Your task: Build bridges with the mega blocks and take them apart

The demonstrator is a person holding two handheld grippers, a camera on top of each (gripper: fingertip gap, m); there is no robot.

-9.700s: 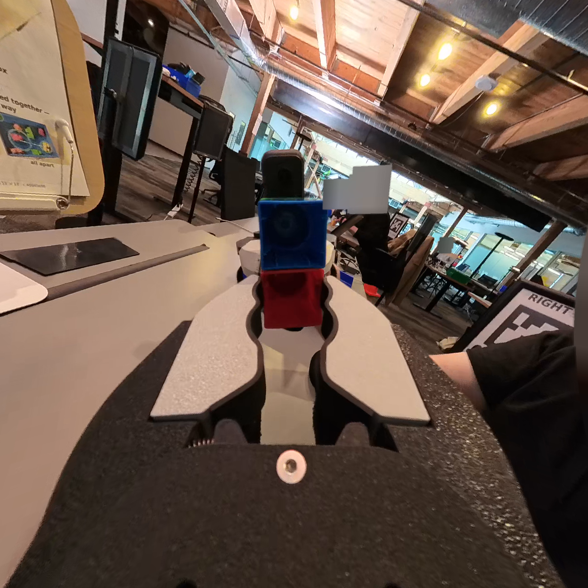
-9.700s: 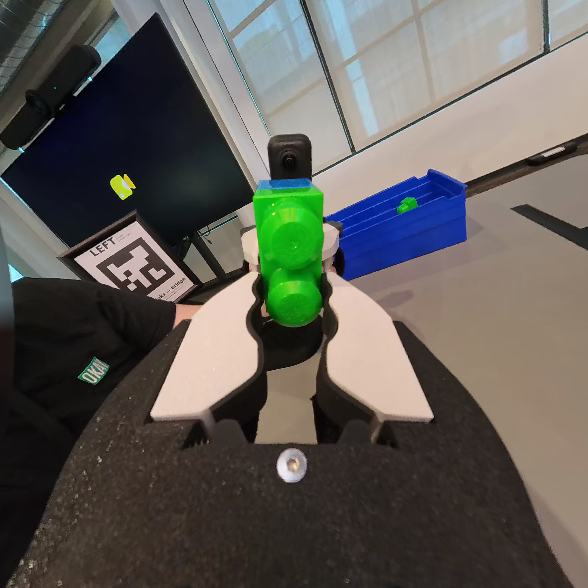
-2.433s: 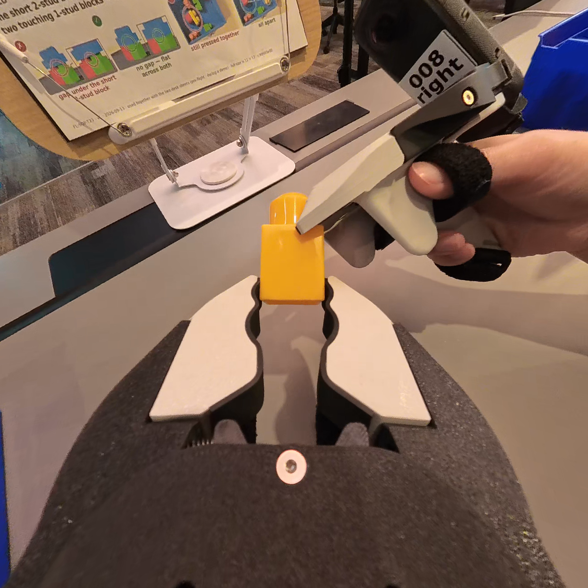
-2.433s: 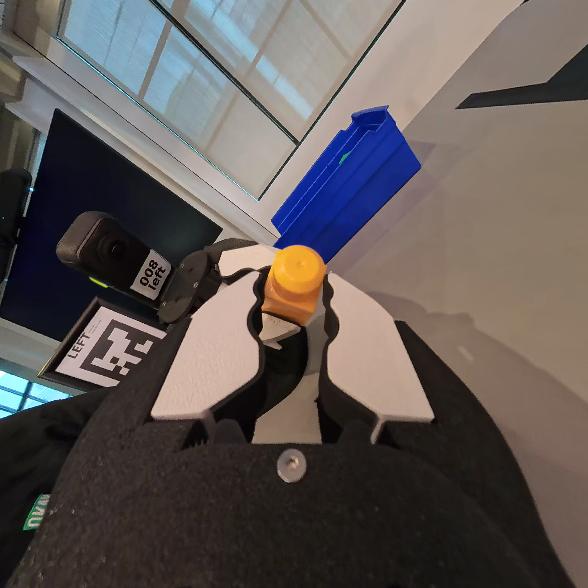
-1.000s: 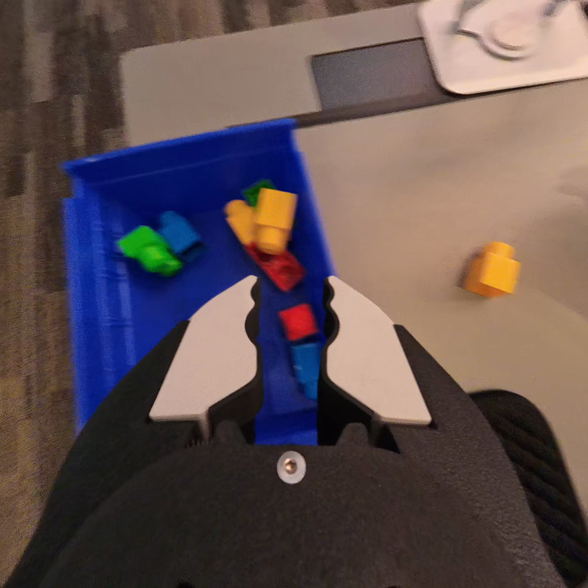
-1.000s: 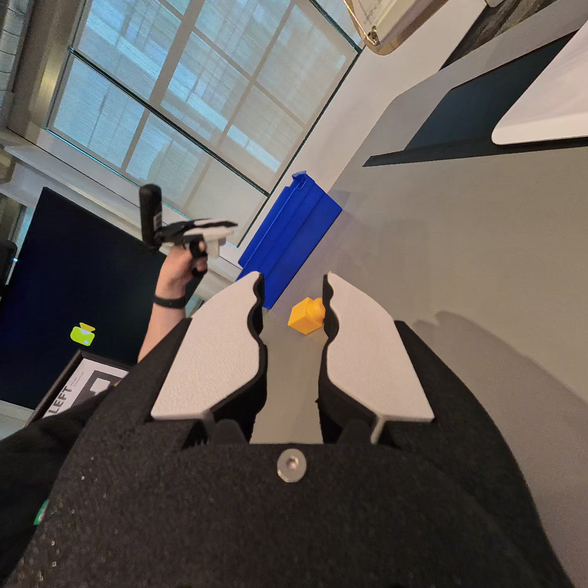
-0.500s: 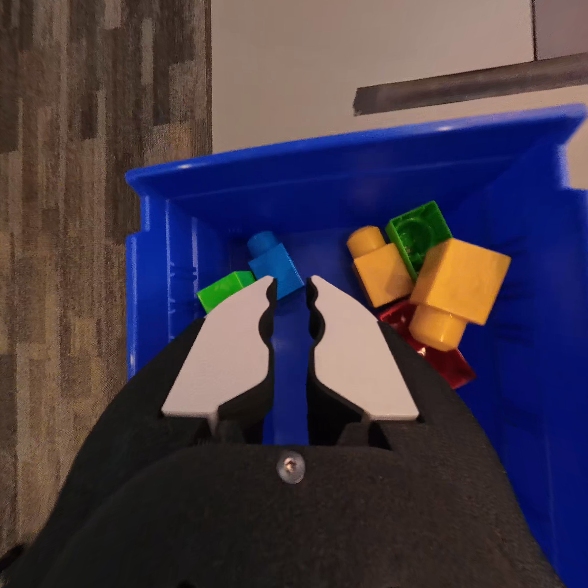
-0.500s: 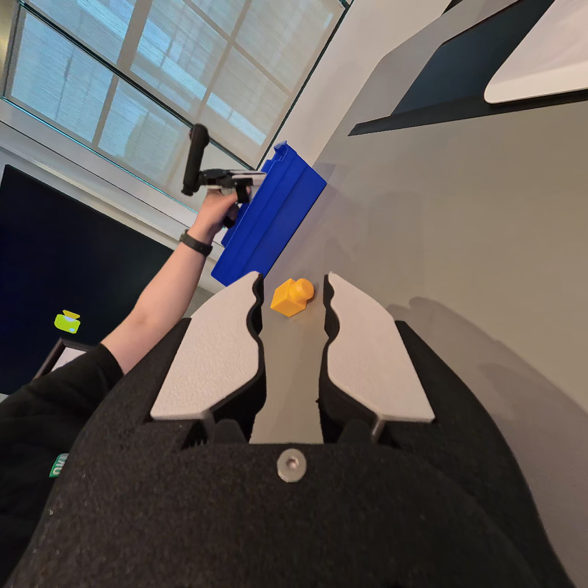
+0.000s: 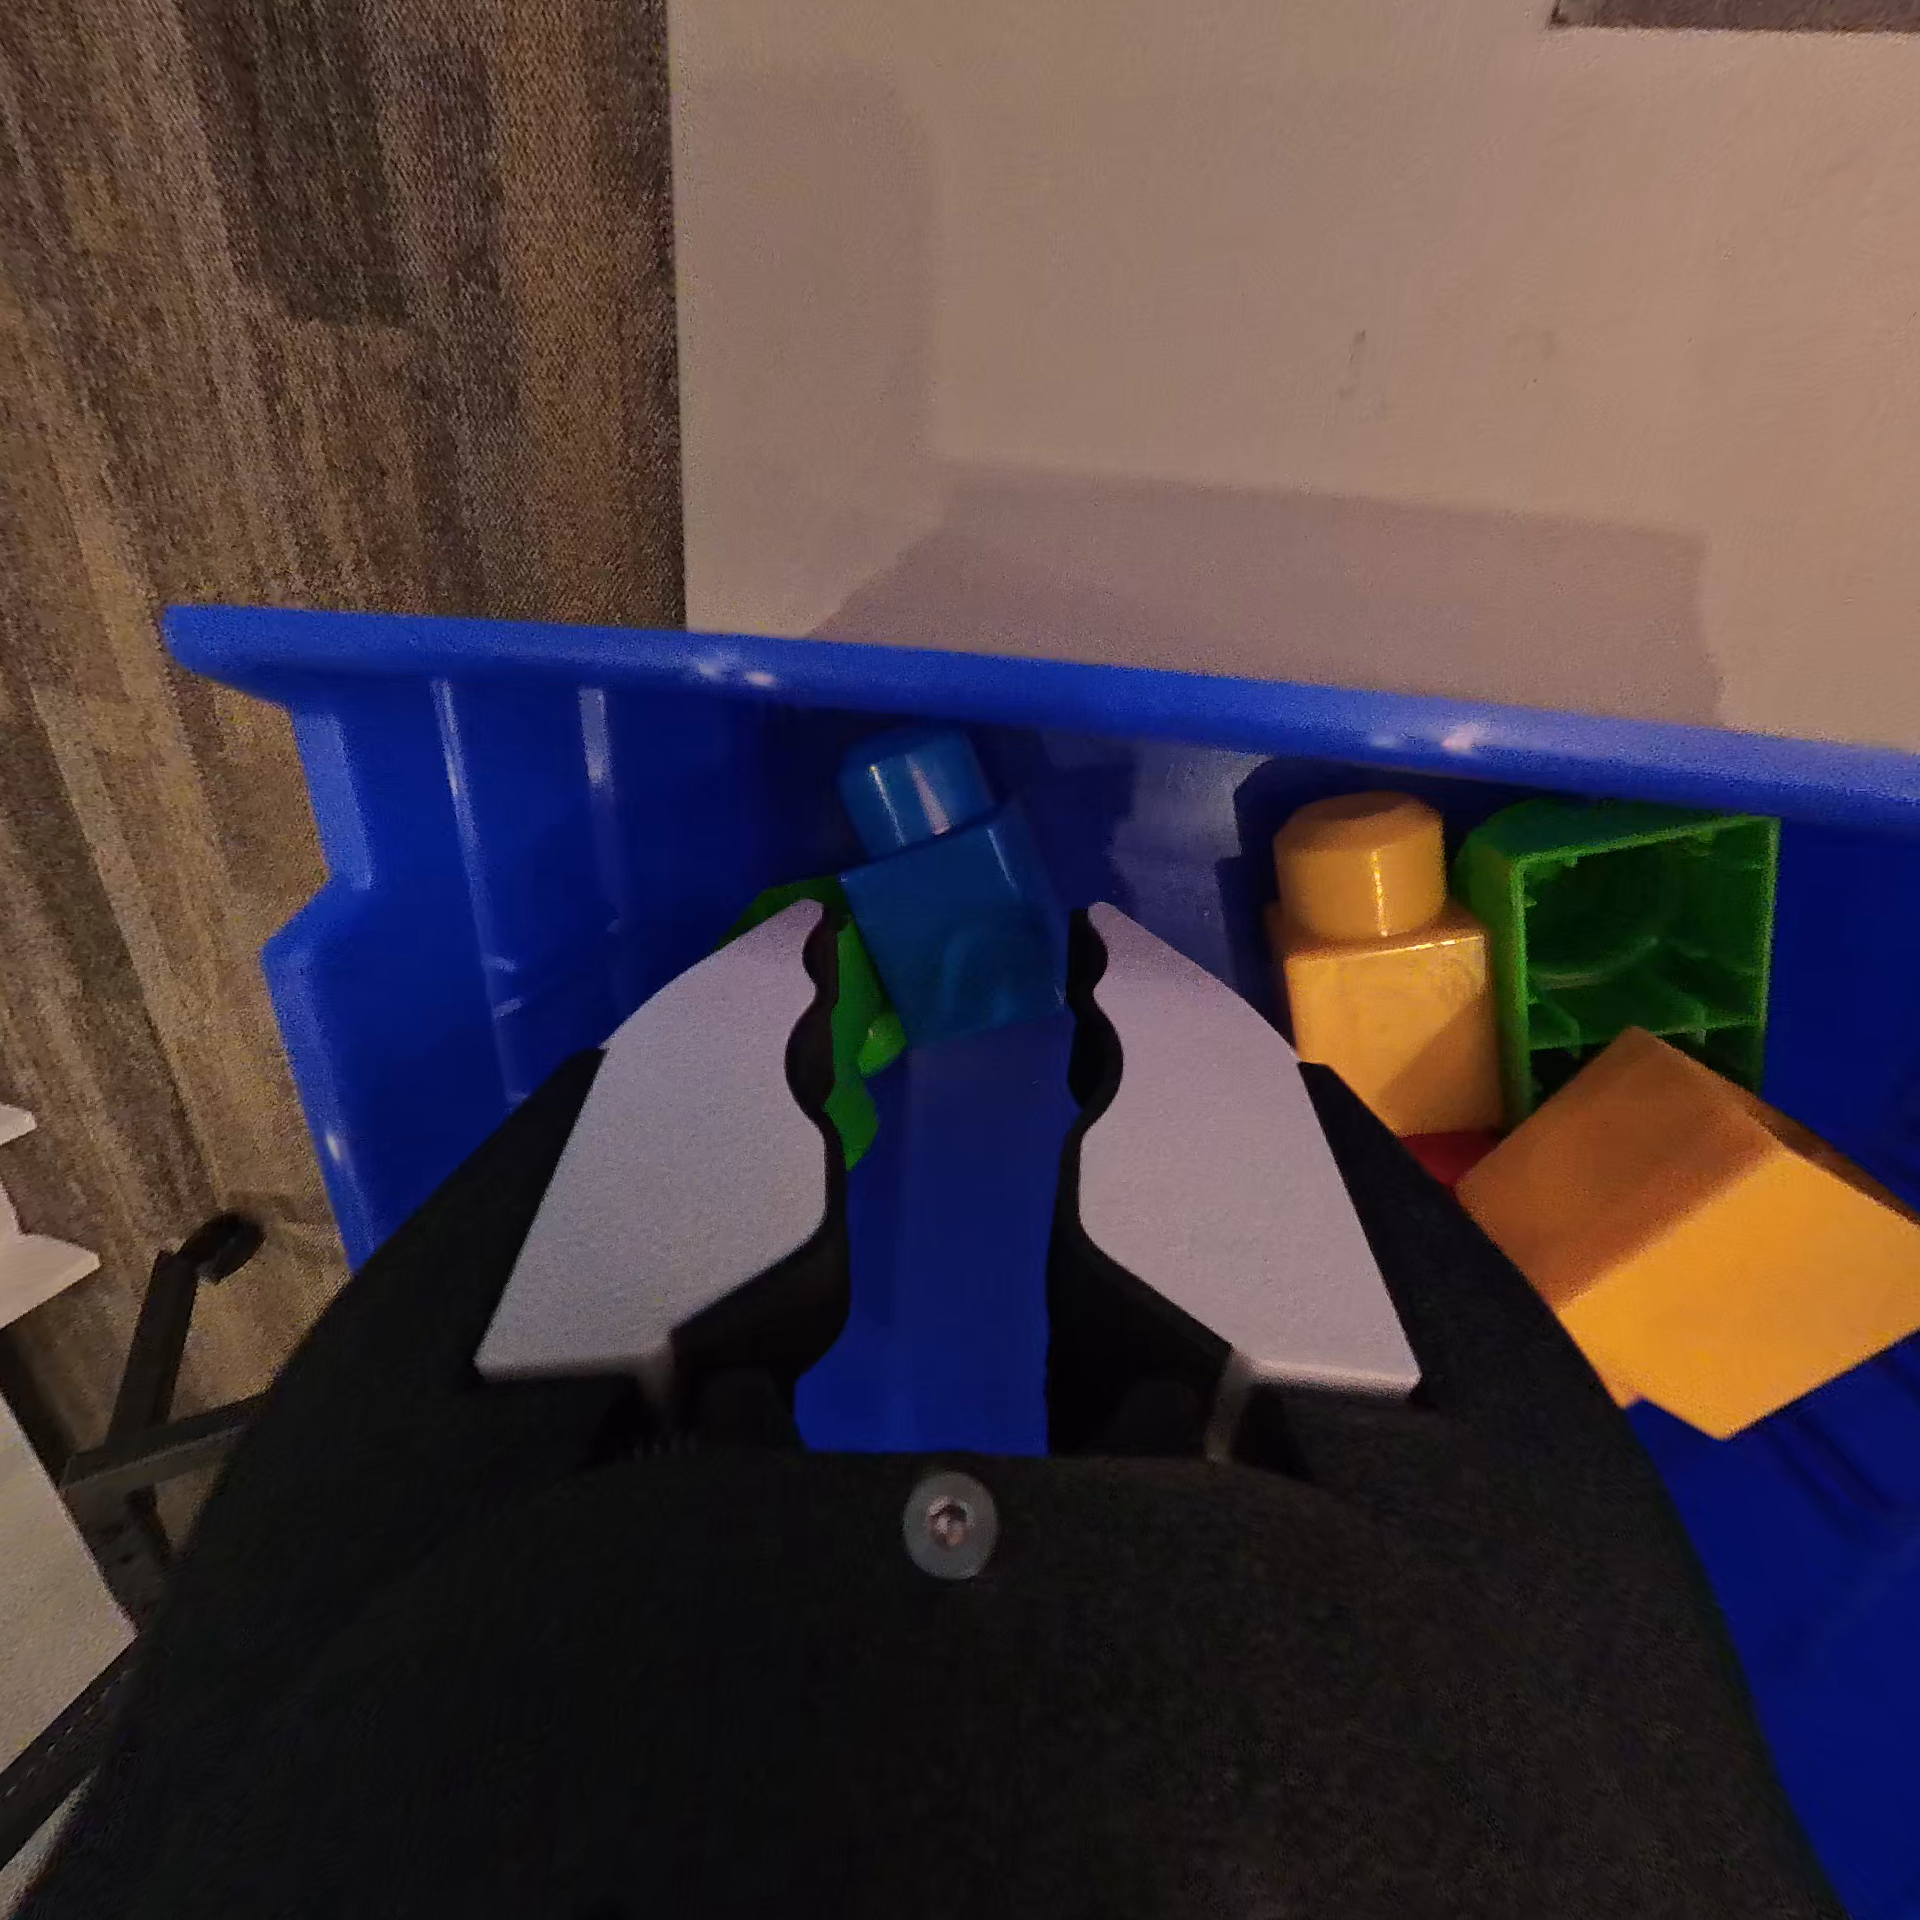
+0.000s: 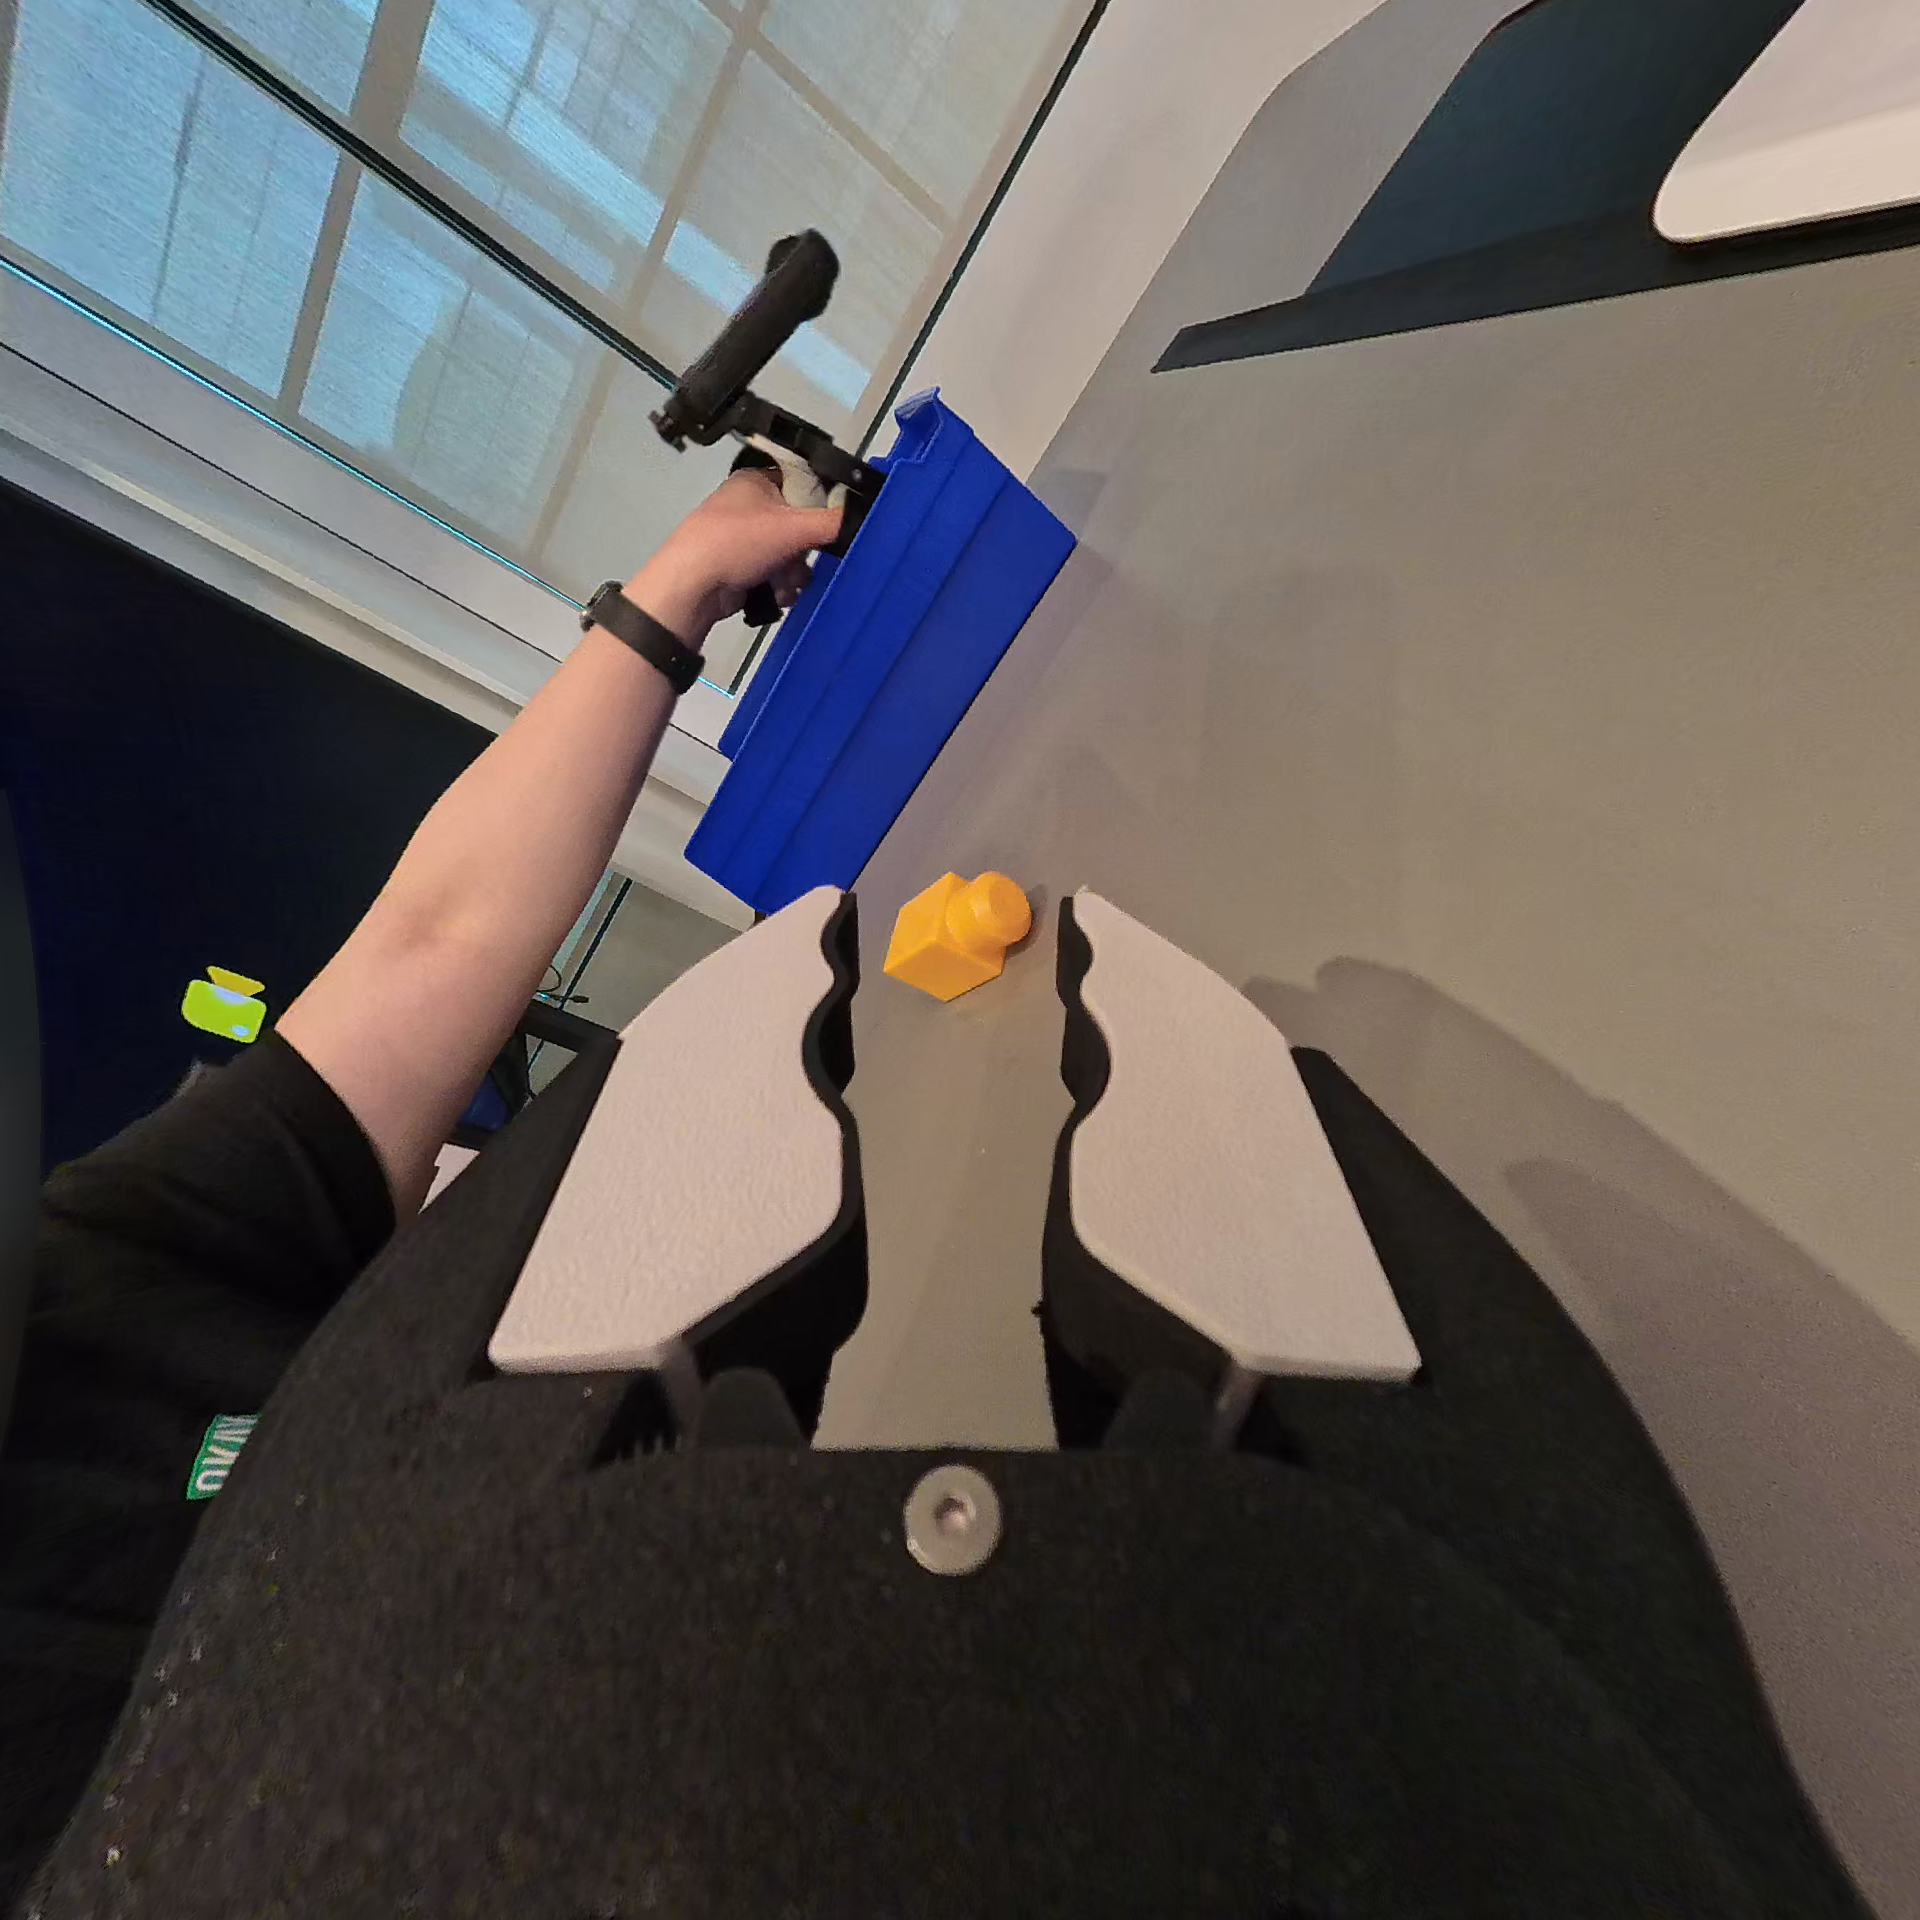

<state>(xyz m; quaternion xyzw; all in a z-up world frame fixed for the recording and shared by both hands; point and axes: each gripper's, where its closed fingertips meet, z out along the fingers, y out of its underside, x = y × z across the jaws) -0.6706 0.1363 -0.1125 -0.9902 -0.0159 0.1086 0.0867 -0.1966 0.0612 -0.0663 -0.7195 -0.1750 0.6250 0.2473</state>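
Blue block (image 9: 951, 940) in bin (image 9: 727, 675) at 12 o'clock, between parted left claw (image 9: 951, 935) tips, ungripped. Orange block (image 10: 956, 935) on tabletop (image 10: 1507, 831) before open, empty right claw (image 10: 956, 925). No bridge visible; building apparently pending.

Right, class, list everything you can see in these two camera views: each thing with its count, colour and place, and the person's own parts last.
Bin: one, blue, on the table's edge.
Blue block: one, in the bin, between the left fingers.
Green blocks: two, in the bin; one beside the blue block, one open side up at right.
Yellow blocks in the bin: two, one lying, one tilted.
Red block: one, mostly hidden beneath them.
Yellow block on the table: one, ahead of the right fingers.
Table: one, grey.
Left hand-held gripper: in the bin, open.
Right hand-held gripper: above the table, open.
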